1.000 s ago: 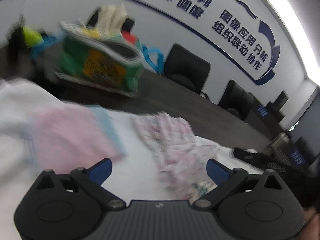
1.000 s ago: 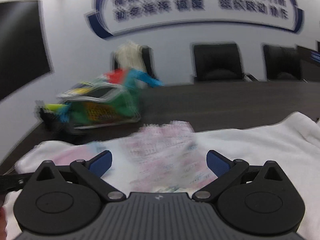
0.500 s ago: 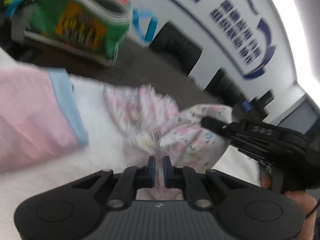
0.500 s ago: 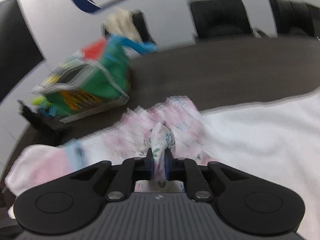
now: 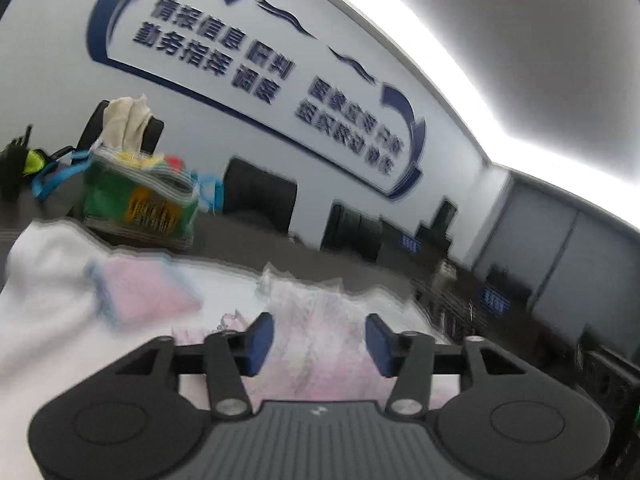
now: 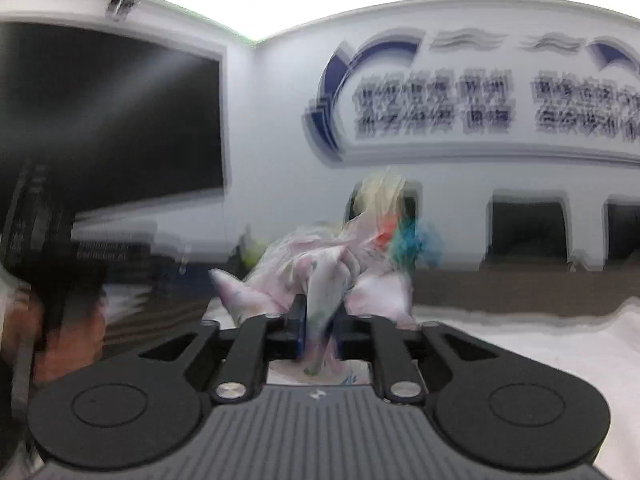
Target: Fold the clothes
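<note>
A pink floral garment [image 5: 320, 308] lies rumpled on a white cloth [image 5: 48, 280] that covers the table. My left gripper [image 5: 318, 338] hovers just above it with its jaws opening; nothing sits between its blue pads [image 5: 260, 340]. In the right wrist view the same floral garment [image 6: 320, 280] bunches up in front of my right gripper [image 6: 319, 336]. A fold of it is still pressed between the narrow-set pads as those jaws begin opening. A folded pink garment with a blue edge [image 5: 148, 292] rests to the left.
A green bag stuffed with clothes [image 5: 136, 208] stands on the dark table [image 5: 248, 248] behind the cloth. Black chairs [image 5: 260, 196] line the far wall. A person's hand [image 6: 60, 332] shows at the left edge, and a large black screen [image 6: 108, 120] hangs beyond.
Half a second ago both grippers were shut on the floral garment. The left has let go and opened. The right has swung sideways and upward with the fabric still in it.
</note>
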The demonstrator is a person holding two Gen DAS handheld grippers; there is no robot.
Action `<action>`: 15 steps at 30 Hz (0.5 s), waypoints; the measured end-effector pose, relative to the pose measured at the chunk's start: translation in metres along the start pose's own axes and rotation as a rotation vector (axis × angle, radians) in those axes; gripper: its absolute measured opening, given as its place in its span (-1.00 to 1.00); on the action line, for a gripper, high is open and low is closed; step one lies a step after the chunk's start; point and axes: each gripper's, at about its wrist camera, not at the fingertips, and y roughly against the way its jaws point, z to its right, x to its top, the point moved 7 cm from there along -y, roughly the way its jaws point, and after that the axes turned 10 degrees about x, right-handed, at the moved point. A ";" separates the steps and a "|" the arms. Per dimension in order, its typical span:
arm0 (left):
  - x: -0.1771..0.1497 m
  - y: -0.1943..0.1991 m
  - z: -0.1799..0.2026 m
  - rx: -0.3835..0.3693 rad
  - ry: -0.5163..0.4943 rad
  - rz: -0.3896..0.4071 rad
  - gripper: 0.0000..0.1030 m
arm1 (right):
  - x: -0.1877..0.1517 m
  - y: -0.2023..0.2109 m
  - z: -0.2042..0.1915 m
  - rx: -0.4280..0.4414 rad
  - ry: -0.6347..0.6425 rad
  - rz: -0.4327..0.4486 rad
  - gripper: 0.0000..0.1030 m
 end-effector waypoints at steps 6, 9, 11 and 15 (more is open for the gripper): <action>-0.112 0.036 0.007 0.106 -0.036 -0.113 0.24 | -0.068 0.035 -0.004 0.017 -0.093 -0.030 0.57; -0.128 0.026 0.019 0.115 -0.007 -0.123 0.63 | -0.064 0.027 0.069 -0.115 -0.267 0.005 0.75; -0.137 0.009 0.034 0.194 -0.053 -0.172 0.62 | -0.072 -0.012 0.115 -0.106 -0.403 -0.028 0.75; -0.155 -0.023 0.061 0.410 -0.290 -0.113 0.05 | -0.082 -0.091 0.158 -0.097 -0.541 -0.127 0.60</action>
